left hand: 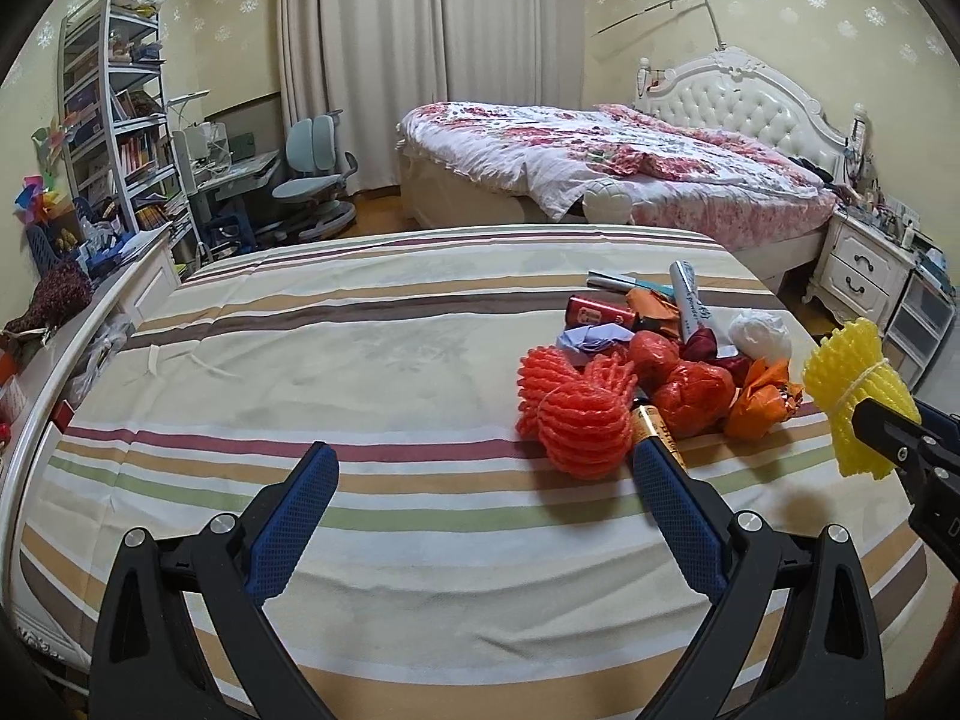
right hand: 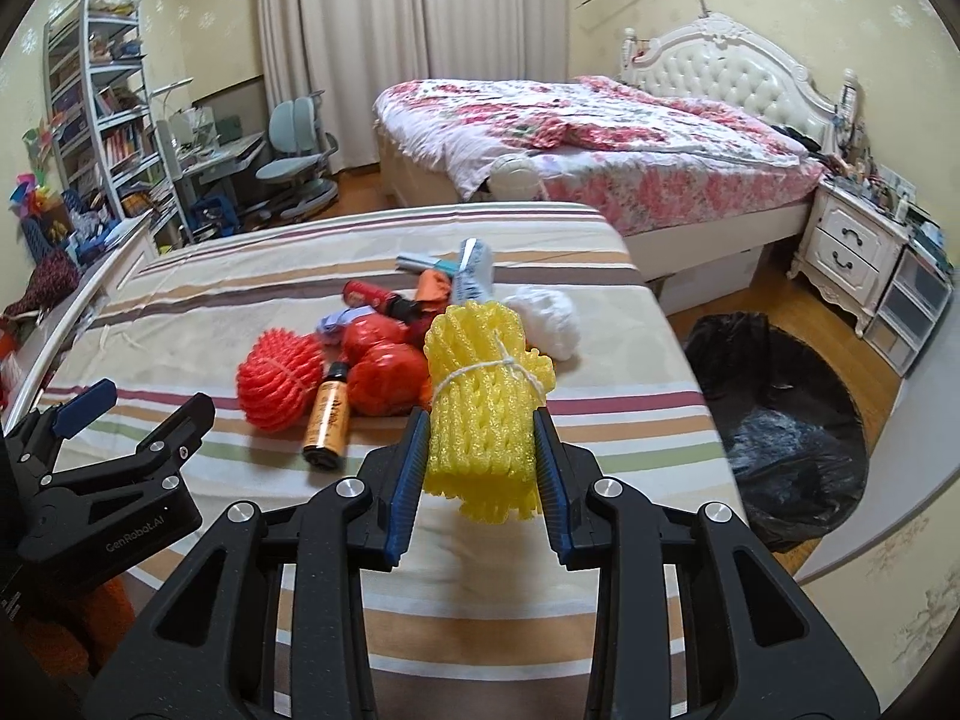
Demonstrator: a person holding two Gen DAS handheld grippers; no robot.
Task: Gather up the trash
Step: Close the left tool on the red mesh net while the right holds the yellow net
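My right gripper (right hand: 480, 420) is shut on a yellow foam-net bundle (right hand: 486, 402) tied with white string and holds it above the striped bed (right hand: 180, 300). The bundle also shows in the left wrist view (left hand: 852, 396). A trash pile lies on the bed: a red foam net (left hand: 576, 414), red crumpled bags (left hand: 690, 390), an orange bottle (right hand: 330, 420), a white wad (left hand: 759, 333), a marker (left hand: 690, 300), a red can (left hand: 600, 313). My left gripper (left hand: 480, 468) is open and empty, to the left of the pile, its right finger beside the red net.
A black trash bag (right hand: 780, 420) lies open on the floor right of the striped bed. A floral bed (left hand: 600, 162) stands behind, a white nightstand (right hand: 852, 252) at right, shelves (left hand: 114, 120) and a desk chair (left hand: 312, 174) at back left.
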